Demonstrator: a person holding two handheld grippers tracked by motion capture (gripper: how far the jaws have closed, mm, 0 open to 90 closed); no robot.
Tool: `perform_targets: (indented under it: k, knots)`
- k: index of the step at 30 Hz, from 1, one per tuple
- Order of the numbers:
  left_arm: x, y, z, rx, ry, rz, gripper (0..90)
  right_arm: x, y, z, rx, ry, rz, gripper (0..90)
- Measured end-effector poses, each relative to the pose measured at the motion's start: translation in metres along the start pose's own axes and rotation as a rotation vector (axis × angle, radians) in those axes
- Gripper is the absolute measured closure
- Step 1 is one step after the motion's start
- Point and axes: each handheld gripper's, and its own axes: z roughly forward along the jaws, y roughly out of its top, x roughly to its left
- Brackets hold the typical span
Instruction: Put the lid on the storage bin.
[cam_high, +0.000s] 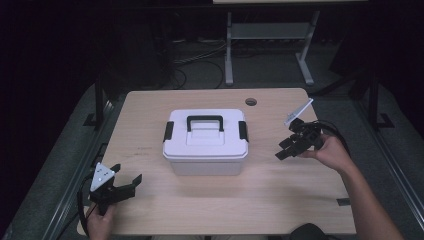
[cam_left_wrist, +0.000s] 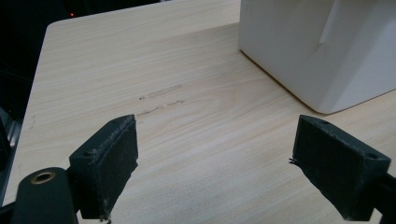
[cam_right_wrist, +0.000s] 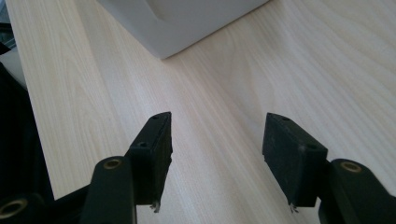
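High view puts the white lidded box (cam_high: 205, 142) at mid-table, latches down; the left gripper (cam_high: 126, 183) waits near the front-left corner, jaws apart and empty; the right gripper (cam_high: 286, 148) hangs just beside the box's right end, likewise parted on nothing. Approached askew, a jaw might shove the box rather than catch its latch (cam_high: 243, 131).

**White storage box, lid on**

The white storage box (cam_high: 205, 148) stands upright at the middle of the table, square to its edges. Its black carry handle (cam_high: 205, 121) lies flat on the lid; black latches (cam_high: 243, 131) sit at both ends.
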Motion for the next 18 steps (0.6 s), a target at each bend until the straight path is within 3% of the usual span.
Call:
perform_targets:
  k: [18]
  knots:
    - [-0.001,0.000,0.000,0.005,0.001,0.001,13.4,0.000,-0.022,0.007,-0.012,0.017,0.032,41.4]
